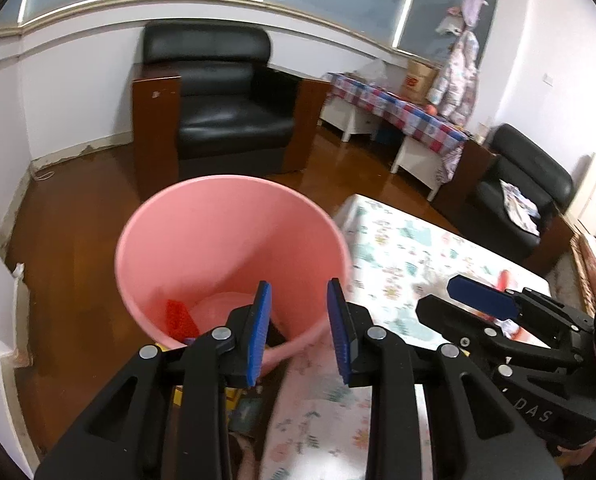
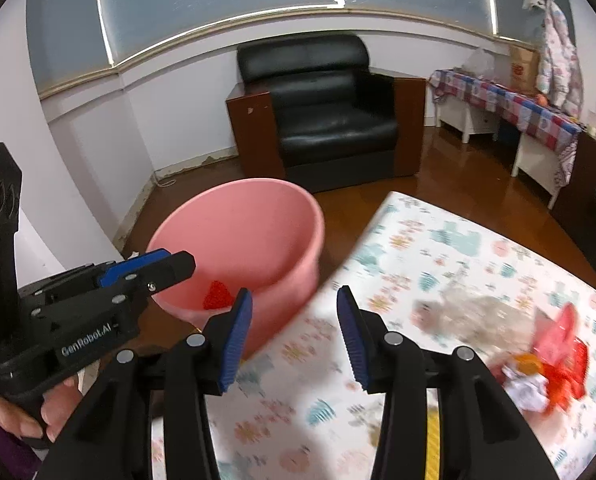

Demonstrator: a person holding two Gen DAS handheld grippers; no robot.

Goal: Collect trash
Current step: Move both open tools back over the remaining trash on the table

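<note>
A pink bucket (image 1: 225,236) stands on the floor beside a table with a flowered cloth (image 2: 418,248). A red piece of trash (image 1: 179,318) lies at the bottom of the bucket (image 2: 237,232). My left gripper (image 1: 300,292) hangs over the bucket's near rim, open, with nothing between its blue pads. My right gripper (image 2: 293,300) is open and empty between the bucket and the table edge. On the table's right lie a red wrapper (image 2: 562,344), crumpled white paper (image 2: 526,392), an orange bit (image 2: 530,364) and blurred clear plastic (image 2: 474,316).
A black armchair (image 1: 217,112) stands against the far wall behind the bucket. A long table with a checked cloth (image 1: 398,108) and a second black armchair (image 1: 526,192) line the right side. A hand (image 2: 57,404) holds the left gripper's handle.
</note>
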